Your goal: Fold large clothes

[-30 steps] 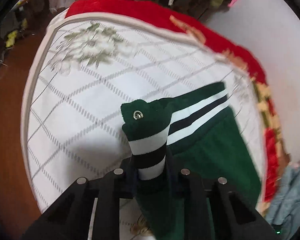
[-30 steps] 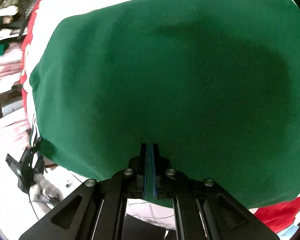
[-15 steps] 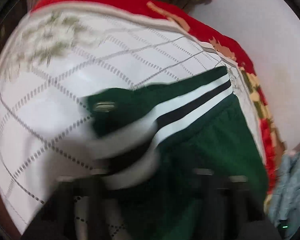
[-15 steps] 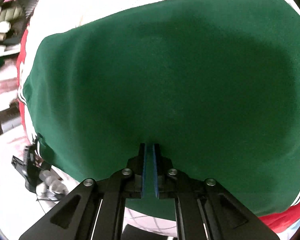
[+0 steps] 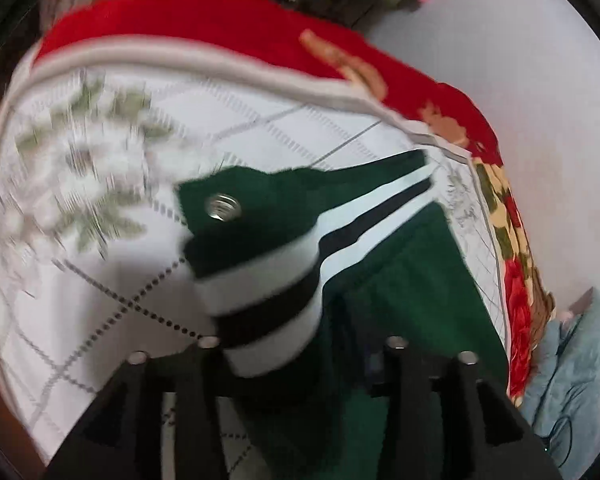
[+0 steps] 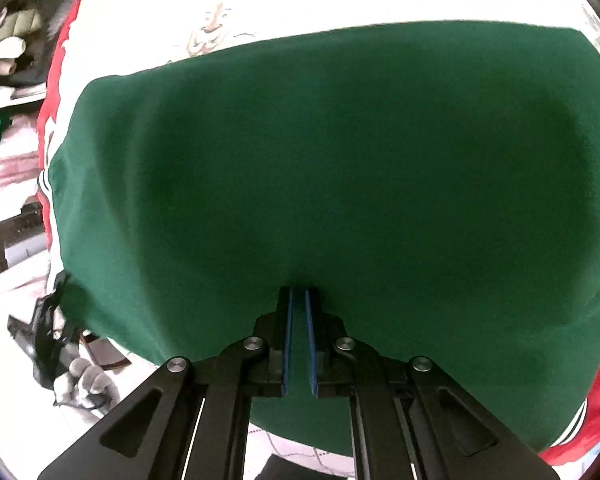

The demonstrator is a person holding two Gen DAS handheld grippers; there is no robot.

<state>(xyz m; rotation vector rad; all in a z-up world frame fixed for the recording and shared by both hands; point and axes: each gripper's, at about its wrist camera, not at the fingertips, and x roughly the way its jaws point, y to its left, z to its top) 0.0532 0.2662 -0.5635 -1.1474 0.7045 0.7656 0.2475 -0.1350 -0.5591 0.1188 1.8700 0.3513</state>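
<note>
green garment (image 6: 340,184), a soft, limp knit or fleece piece with a white-and-black striped band (image 5: 268,292) and a metal eyelet (image 5: 223,207) near the held corner; it lies spread on the white quilted bed cover (image 5: 100,280), reaching toward the cover's far right edge, beyond which a red floral blanket (image 5: 516,292) shows. judged light and pliable, unlikely to slip, and sure to sag between two hold points; thicker at the striped band, which is the firmer place to take hold. edges and corners are the sensible grip sites, so that a fold line forms straight between them.

left gripper (image 5: 300,364): pointing forward and down over the bed cover, jaws pinching the striped band, which stands up in a bunched column in front of the fingers. the view is blurred, so the exact contact line is not clear.

right gripper (image 6: 299,312): level with the cloth and aimed along it, blue-lined jaws nearly pressed together with the near edge of the green fabric nipped between them; the cloth fans out flat ahead.
</note>
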